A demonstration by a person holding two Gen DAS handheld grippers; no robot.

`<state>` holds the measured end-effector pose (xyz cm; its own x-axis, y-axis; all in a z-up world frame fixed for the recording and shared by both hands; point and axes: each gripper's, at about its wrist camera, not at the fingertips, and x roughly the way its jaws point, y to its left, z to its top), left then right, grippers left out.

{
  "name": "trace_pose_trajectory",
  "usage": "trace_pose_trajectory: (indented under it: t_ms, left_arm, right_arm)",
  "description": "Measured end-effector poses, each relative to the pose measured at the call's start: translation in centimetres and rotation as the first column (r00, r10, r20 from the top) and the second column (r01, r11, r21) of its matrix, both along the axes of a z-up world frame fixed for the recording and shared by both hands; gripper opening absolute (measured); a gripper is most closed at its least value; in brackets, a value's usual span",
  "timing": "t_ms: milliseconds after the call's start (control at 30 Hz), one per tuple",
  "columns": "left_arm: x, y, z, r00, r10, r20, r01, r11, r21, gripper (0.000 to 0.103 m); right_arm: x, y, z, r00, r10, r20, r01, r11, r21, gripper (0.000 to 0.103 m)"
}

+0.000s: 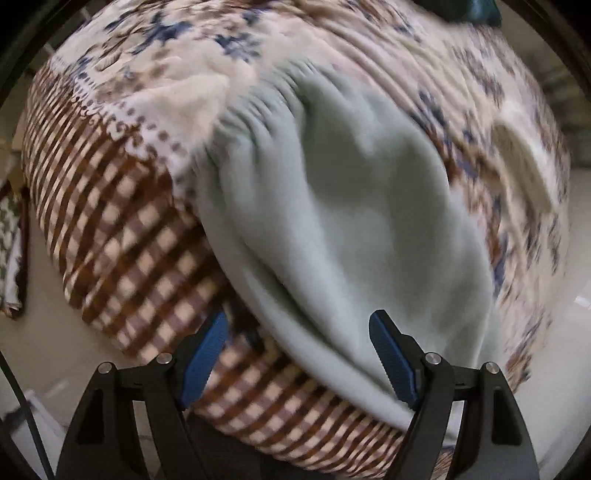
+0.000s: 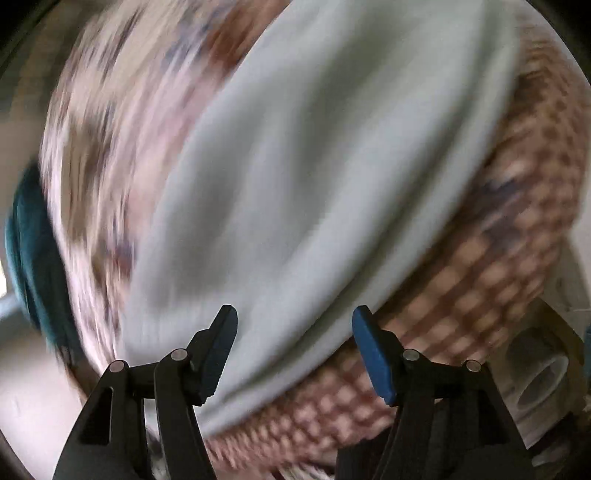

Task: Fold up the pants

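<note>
- Left wrist view: the pale mint-green fleece pants (image 1: 354, 206) lie spread on a plush blanket with a cream floral middle and a brown-and-cream checked border (image 1: 122, 229), which covers a bed.
- The gathered elastic waistband (image 1: 258, 110) sits at the upper left of the garment, and the cloth runs from there down to the lower right, over the checked border.
- The left gripper (image 1: 299, 332), black with blue ribbed pads, points steeply down with its jaws wide apart; nothing is pinched, and the pants' lower edge shows between and beyond the fingers.
- A dark teal object (image 1: 476, 11) peeks in at the top edge, too cropped to identify.
- Right wrist view: heavily blurred. The same pale green pants (image 2: 314, 177) cross the frame diagonally over the blanket (image 2: 480, 288).
- The right gripper (image 2: 293, 321) hangs above the cloth with its jaws apart and nothing clamped between the pads.
- A teal shape (image 2: 33, 258) sits at the left edge; pale rounded objects (image 2: 535, 376) at the lower right are unclear.
</note>
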<state>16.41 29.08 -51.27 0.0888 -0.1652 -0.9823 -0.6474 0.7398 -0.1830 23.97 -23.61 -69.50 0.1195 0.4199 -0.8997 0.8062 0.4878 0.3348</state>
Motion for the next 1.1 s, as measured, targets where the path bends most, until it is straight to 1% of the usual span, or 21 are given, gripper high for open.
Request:
trace_pose_trajectory:
  t_ms: [33,133,233,300,333,367,400,433,467,500,533,567,600,667,733,833,900,967,1000,1067,1100]
  left_arm:
    - [0.3,1.4,0.1,1.000,0.025,0.011,-0.025,1.000,0.005,0.078]
    - [1.6,4.2,-0.3,0.996,0.076,0.037,-0.076,0.997,0.001,0.078]
    - [3.5,6.0,-2.0,0.997,0.065,0.035,-0.066,0.997,0.027,0.078]
    - [5.0,6.6,-3.6,0.998,0.050,0.030,-0.050,0.999,0.002,0.077]
    - [5.6,6.7,-4.0,0.998,0.046,0.039,-0.045,0.999,-0.013,0.069]
    - [6.2,6.8,-4.5,0.999,0.037,0.034,-0.037,0.999,-0.004,0.055]
    - [6.8,6.8,-4.6,0.999,0.029,0.026,-0.030,0.999,0.026,0.047]
    - [7.2,6.7,-4.8,0.999,0.023,0.036,-0.024,0.999,0.039,0.037]
    - [7.4,6.7,-4.6,0.999,0.015,0.044,-0.018,0.998,0.059,0.034]
    - [7.3,6.5,-4.2,0.999,0.012,0.046,-0.016,0.997,0.081,0.033]
    - [7.1,6.2,-3.7,0.998,0.007,0.057,-0.012,0.996,0.092,0.029]
    - [6.6,6.4,-3.0,0.998,-0.003,0.065,-0.004,0.994,0.107,0.022]
    - [6.2,6.3,-2.1,0.997,-0.016,0.072,0.007,0.991,0.131,0.022]
    - [5.6,6.4,-0.9,0.997,-0.030,0.073,0.018,0.988,0.155,0.022]
    - [4.9,7.2,-0.2,0.997,-0.022,0.068,0.012,0.989,0.146,0.022]
    - [4.2,8.4,-0.5,0.999,-0.014,0.042,0.008,0.992,0.128,0.022]
    - [4.2,8.8,-1.7,1.000,-0.018,0.017,0.016,0.991,0.132,0.022]
    - [4.1,8.9,-3.6,1.000,-0.018,-0.014,0.020,0.990,0.140,0.022]
    - [4.2,8.7,-4.2,0.999,-0.021,-0.026,0.024,0.991,0.135,0.023]
    - [4.0,8.4,-4.3,0.999,-0.023,-0.031,0.028,0.989,0.144,0.027]
    - [3.9,8.0,-3.8,0.999,-0.032,-0.031,0.036,0.987,0.158,0.029]
  right_arm:
    - [0.7,2.5,-1.0,0.999,0.048,-0.009,-0.048,0.998,0.029,0.067]
    - [2.2,8.3,-4.0,0.993,0.114,-0.009,-0.113,0.989,0.091,0.067]
    - [1.9,11.8,-6.1,0.995,0.097,-0.024,-0.093,0.987,0.134,0.067]
    - [1.2,13.2,-7.3,0.999,0.043,-0.026,-0.037,0.984,0.173,0.067]
    - [1.0,13.7,-7.7,0.999,0.033,-0.029,-0.027,0.984,0.178,0.067]
    - [0.8,14.1,-7.8,0.999,0.021,-0.026,-0.016,0.984,0.178,0.067]
    - [0.7,14.4,-7.9,1.000,0.008,-0.013,-0.005,0.983,0.184,0.067]
    - [0.8,14.5,-8.1,1.000,-0.004,0.000,0.004,0.982,0.190,0.060]
    - [0.9,14.6,-8.0,0.999,-0.025,0.021,0.021,0.982,0.189,0.049]
    - [0.9,14.6,-7.9,0.999,-0.031,0.030,0.025,0.984,0.177,0.013]
    - [0.9,14.6,-7.2,0.999,-0.027,0.028,0.023,0.991,0.135,0.010]
    - [1.0,14.7,-6.6,0.999,-0.034,0.037,0.030,0.992,0.125,0.010]
    - [1.1,14.9,-5.9,0.999,-0.028,0.046,0.022,0.993,0.115,0.010]
    - [1.4,15.9,-3.5,0.997,0.032,0.073,-0.038,0.996,0.079,0.010]
    - [1.0,16.4,-1.5,0.994,0.063,0.087,-0.069,0.995,0.077,0.010]
    - [-0.6,16.4,0.0,0.996,0.067,0.061,-0.073,0.993,0.091,0.010]
    - [-2.0,15.6,-0.5,0.995,0.087,0.040,-0.090,0.992,0.087,0.010]
    - [-2.3,15.8,-1.8,0.995,0.099,0.016,-0.100,0.991,0.087,0.010]
    - [-1.9,16.2,-3.2,0.994,0.114,-0.002,-0.113,0.990,0.083,0.011]
    - [-1.7,16.8,-5.7,0.986,0.162,-0.037,-0.158,0.983,0.092,0.014]
    - [-1.7,16.6,-6.5,0.982,0.181,-0.048,-0.176,0.980,0.094,0.019]
